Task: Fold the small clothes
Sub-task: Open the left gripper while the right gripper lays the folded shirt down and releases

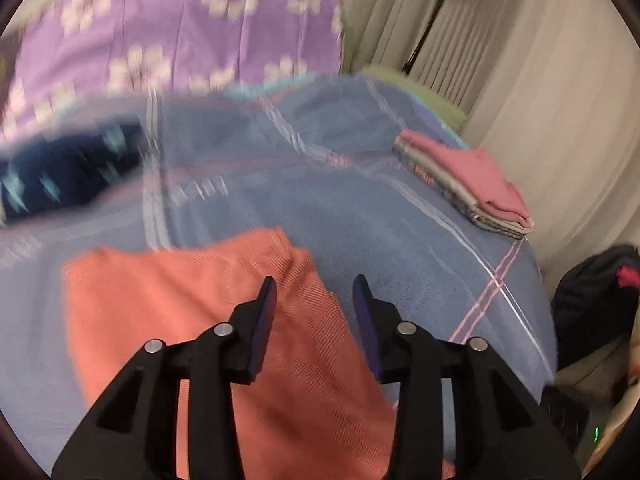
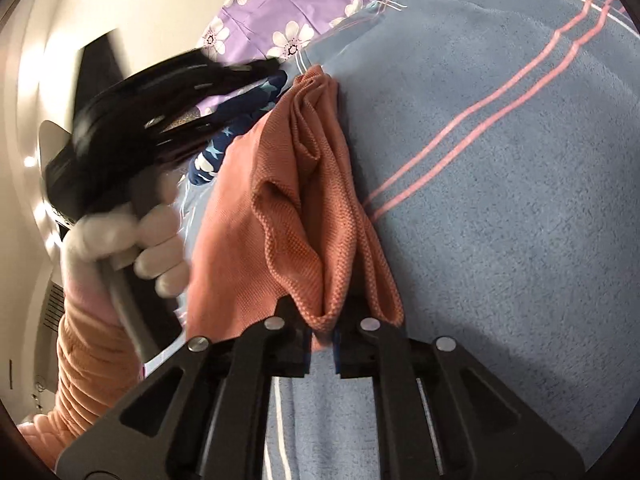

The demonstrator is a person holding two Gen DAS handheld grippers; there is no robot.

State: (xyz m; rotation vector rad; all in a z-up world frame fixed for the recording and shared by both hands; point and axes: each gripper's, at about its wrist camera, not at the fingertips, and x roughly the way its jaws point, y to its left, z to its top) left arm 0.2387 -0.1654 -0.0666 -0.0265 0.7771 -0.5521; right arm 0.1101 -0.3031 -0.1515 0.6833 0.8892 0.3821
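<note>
The right gripper [image 2: 322, 344] is clamped on a bunched corner of the salmon-orange cloth [image 2: 296, 216], its jaws drawn nearly together with the woven fabric pinched between them. From that pinch the cloth runs away in long folds over the blue blanket [image 2: 500, 240] that covers the bed, and spreads wider to the left. The left gripper [image 1: 314, 292] stands with its jaws apart and nothing between them, poised over the right-hand part of the same cloth [image 1: 192, 312], which lies mostly flat on the blanket [image 1: 320, 184] in that view. Seen from the right wrist, the left gripper [image 2: 256, 69] appears blurred, gripped by a white-gloved left hand [image 2: 132, 240] with an orange sleeve behind it.

Farther off lies a navy garment [image 1: 68, 176] with pale blue marks, on the blanket to the left. To the right, near the bed's edge, sits a stack of folded clothes [image 1: 464, 184] with a pink piece on top. Behind the blanket is a purple sheet [image 1: 180, 36] printed with white flowers, and pale curtains [image 1: 540, 80] hang beyond the bed.
</note>
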